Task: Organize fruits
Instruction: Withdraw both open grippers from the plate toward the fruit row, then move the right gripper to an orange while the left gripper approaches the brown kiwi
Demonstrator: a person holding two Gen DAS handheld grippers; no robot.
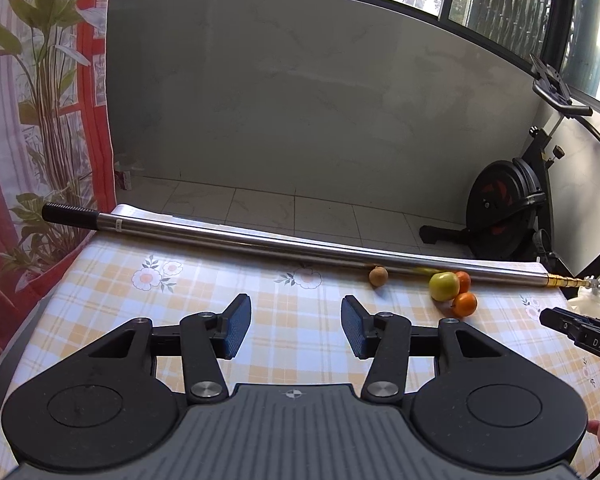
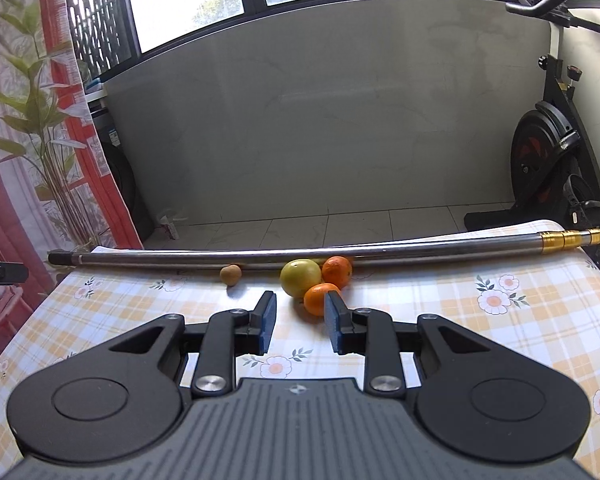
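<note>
You held the left gripper above the checked tablecloth, its jaws standing well apart with nothing but cloth between the blue pads. Your right gripper had its jaws drawn in to a narrow gap, as good as closed, and nothing was caught in them. In the left wrist view its tip showed at the right edge, pointing in toward the fruit.

All the fruit lay near the far edge of the table, just in front of a long metal pole. The pole's long axis ran along that edge, with its black grip end to the left and its gold telescopic end to the right.

The small brown fruit sat alone, left of the rest and close to the pole. The yellow-green fruit and two oranges made a tight cluster to its right. The far orange was against the pole and touched the yellow-green one. The near orange sat in front of both, just beyond your right gripper's tips and partly hidden by the right finger.

Each fruit was round, so none showed a clear long axis, and I could not tell which way their stem ends faced. Together they lined up roughly parallel to the pole.
</note>
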